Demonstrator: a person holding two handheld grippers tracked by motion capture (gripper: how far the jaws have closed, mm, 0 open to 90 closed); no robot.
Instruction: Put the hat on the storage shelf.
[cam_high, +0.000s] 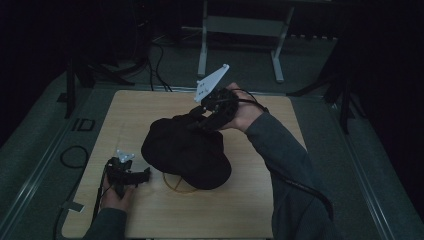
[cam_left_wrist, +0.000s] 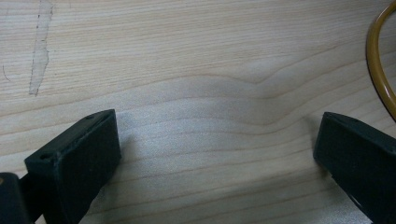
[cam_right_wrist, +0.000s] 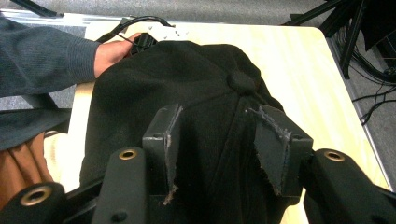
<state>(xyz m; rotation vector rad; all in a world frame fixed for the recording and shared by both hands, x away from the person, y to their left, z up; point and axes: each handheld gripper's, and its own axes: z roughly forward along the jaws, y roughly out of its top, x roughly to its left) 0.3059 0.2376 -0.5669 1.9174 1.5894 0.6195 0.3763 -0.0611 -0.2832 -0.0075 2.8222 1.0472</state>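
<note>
Dim grey floor and dark stands ring the pale wooden table (cam_high: 250, 200) I'm working over. On it lies a black fabric cap (cam_high: 185, 150) with a button on its crown, spread across the middle of the tabletop. My right gripper (cam_high: 197, 119) comes in from the far right side, its grey three-cornered plate tilted up, and its tips sit at the cap's far edge. In the right gripper view the two black jaws stand somewhat apart with a ridge of the cap's cloth (cam_right_wrist: 219, 140) between them; I cannot tell whether the worn pads actually press it. My left gripper (cam_high: 145, 175) rests low at the near left, just beside the cap's near-left edge. In the left gripper view its jaws are spread wide over bare wood grain, nothing between them. A thin amber ring (cam_left_wrist: 379, 65) curves at that view's right edge; it also peeks out beneath the cap's near edge in the high view.
</note>
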